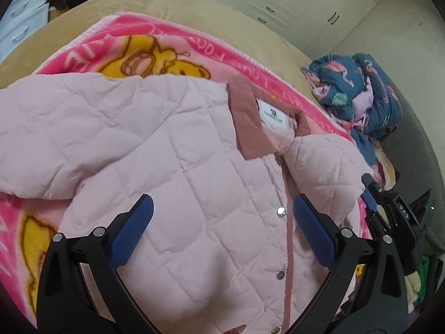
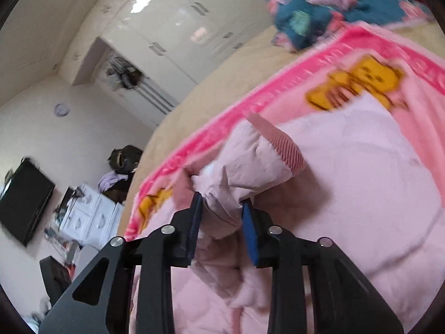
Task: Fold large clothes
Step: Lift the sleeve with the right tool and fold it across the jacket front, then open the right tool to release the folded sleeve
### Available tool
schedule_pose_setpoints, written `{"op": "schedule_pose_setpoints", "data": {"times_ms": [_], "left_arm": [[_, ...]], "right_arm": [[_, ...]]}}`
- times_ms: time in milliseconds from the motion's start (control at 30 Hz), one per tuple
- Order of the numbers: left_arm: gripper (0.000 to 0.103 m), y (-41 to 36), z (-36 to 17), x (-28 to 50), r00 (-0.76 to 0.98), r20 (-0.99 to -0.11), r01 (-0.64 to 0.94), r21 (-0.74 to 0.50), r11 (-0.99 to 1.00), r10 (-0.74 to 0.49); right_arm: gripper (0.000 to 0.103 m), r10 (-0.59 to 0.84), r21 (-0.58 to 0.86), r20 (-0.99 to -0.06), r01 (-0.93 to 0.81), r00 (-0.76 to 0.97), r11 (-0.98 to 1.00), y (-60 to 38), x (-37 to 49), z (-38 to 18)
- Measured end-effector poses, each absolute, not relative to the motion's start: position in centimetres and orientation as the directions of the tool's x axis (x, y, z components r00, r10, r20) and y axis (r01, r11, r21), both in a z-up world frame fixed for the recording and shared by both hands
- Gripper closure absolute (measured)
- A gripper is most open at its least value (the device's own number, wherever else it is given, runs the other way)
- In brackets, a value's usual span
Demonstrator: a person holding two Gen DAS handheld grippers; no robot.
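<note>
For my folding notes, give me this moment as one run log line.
stage: sleeve fold | left gripper: open over pink quilted jacket | right gripper: shut on jacket sleeve | surface: pink cartoon blanket

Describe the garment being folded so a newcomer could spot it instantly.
Start at the tan bed, then the bright pink cartoon-bear blanket spread on it. On that blanket lies the pale pink quilted jacket. Its darker pink collar, white neck label and silver snaps set it apart from the crumpled teal flamingo-print bedding nearby.
</note>
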State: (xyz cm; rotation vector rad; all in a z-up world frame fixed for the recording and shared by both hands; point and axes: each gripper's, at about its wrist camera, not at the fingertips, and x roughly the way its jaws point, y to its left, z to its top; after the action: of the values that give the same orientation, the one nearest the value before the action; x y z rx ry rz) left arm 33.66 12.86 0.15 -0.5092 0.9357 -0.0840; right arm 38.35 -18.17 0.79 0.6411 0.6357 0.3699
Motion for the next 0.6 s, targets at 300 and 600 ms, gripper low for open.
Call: {"op": "schedule_pose_setpoints", "data": {"times_ms": [300,600], "left_arm": [[0.009,16.6,1.7,33.5,0.652,-0.695,-0.171,-0.523,0.835,-0.302],[0.009,17.2,-0.2,34.1,0.631,-0.657,-0.157,-0.630,0.761,-0.413]], "right_arm": [[0.088,0.599,0.412,-0.458,-0.440,0.657,0.798,-6.6,36.3,2.7],[0.084,0.601,0.324,-0.608,-0.530,0.518,0.784,-0.7,34.6,-1.9]]}}
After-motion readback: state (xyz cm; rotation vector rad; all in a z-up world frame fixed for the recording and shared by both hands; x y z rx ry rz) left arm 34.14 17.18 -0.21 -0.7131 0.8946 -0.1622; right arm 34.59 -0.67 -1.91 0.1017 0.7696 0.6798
